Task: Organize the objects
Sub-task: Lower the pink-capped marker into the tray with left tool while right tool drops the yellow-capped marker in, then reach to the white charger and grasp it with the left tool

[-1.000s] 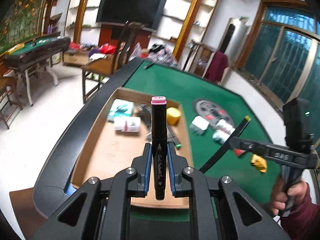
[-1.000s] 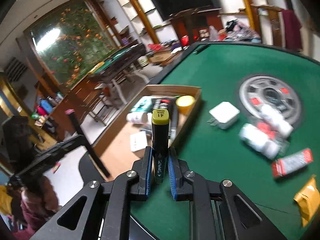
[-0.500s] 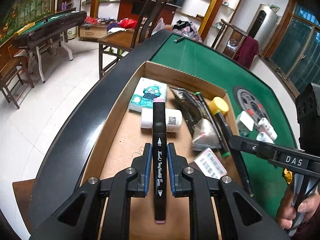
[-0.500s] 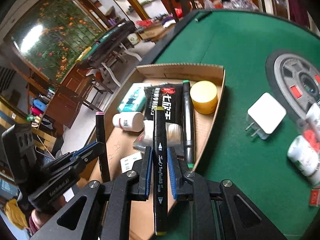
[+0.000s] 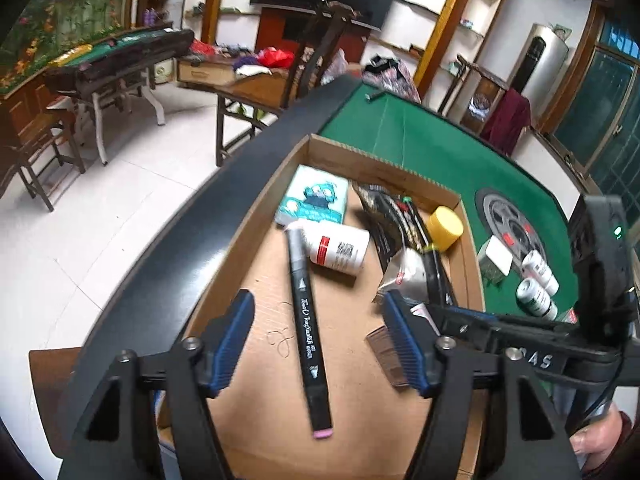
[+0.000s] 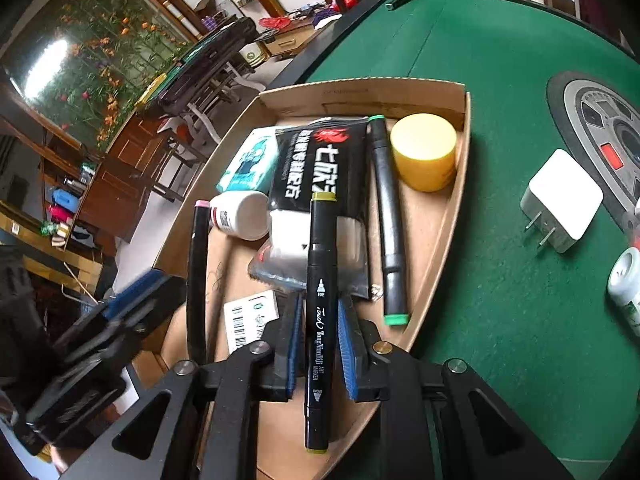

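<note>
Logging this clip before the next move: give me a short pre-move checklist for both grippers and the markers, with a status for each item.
1. Left gripper open: ok, its jaws stand wide apart.
2. Pink-tipped marker in the cardboard box: ok, it lies flat on the box floor and touches neither finger.
3. Right gripper grip on the olive-tipped marker: cannot tell; the pads sit close beside the barrel, but contact is unclear.
4. Olive-tipped marker over the box: ok, it is above the black packet.
5. Bare floor under it: not ok; the packet lies beneath and the green-tipped marker lies beside it.
</note>
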